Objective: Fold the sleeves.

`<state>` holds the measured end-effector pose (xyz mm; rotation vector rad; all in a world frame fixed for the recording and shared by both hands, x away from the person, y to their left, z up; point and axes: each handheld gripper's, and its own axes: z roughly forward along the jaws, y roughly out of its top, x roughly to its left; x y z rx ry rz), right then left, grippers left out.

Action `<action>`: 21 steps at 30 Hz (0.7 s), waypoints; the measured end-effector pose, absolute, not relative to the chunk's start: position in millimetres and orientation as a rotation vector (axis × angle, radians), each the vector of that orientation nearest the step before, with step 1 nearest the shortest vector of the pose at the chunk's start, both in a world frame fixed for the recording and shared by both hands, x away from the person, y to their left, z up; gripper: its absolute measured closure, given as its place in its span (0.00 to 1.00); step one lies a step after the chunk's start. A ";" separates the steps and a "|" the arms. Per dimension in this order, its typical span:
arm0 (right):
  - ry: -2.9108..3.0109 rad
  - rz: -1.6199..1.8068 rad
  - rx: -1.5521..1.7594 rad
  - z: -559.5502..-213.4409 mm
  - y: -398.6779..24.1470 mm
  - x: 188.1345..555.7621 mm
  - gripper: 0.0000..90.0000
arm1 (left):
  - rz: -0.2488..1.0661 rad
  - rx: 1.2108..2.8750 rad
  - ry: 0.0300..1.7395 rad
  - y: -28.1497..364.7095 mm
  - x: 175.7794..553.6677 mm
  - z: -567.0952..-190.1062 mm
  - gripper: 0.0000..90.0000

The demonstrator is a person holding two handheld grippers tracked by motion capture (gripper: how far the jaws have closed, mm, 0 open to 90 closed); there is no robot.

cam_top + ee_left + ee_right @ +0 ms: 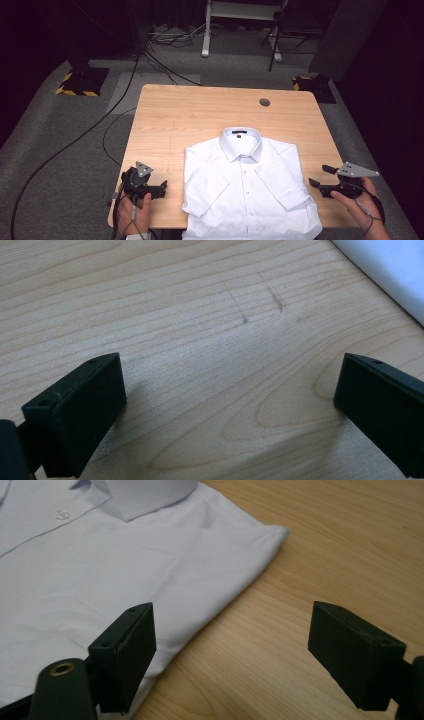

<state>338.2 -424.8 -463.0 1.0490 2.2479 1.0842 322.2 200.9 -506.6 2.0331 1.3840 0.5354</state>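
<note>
The white shirt [250, 187] is lying flat on the tabletop [190, 115], collar away from you, between your two tools. Your right hand-held gripper [316, 176] is hovering just beside its right sleeve edge, jaws standing apart on nothing. Your left hand-held gripper [164, 186] is waiting near the left sleeve, jaws likewise apart.

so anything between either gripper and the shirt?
Nothing visible. Bare table lies between the left gripper and the white shirt, both jaws open over wood. The right gripper is open at the shirt's edge, one jaw over the fabric in the right gripper view, the other over wood.
</note>
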 end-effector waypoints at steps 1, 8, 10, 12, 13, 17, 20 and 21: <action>2.242 1.078 1.060 -464.0 -428.2 338.9 0.21 | 0.535 2.033 1.384 200.9 322.2 -506.7 0.00; 2.223 1.032 1.155 -477.5 -449.1 342.9 0.21 | 0.535 2.033 1.384 200.8 322.2 -506.7 0.00; 2.219 1.017 1.181 -482.3 -453.6 344.2 0.21 | 0.535 2.033 1.383 200.9 322.2 -506.6 0.00; 2.217 1.002 1.202 -486.9 -457.2 345.6 0.21 | 0.535 2.034 1.383 200.9 322.2 -506.6 0.00; 2.216 0.997 1.212 -489.1 -458.5 346.2 0.21 | 0.536 2.033 1.384 200.9 322.2 -506.6 0.00; 2.219 0.971 1.244 -497.0 -463.0 349.0 0.21 | 0.535 2.033 1.384 200.9 322.2 -506.6 0.00; 2.215 0.961 1.254 -501.3 -465.0 350.0 0.21 | 0.535 2.034 1.384 200.9 322.2 -506.6 0.00; 2.211 0.967 1.258 -503.4 -465.1 349.9 0.20 | 0.535 2.034 1.383 200.9 322.2 -506.6 0.00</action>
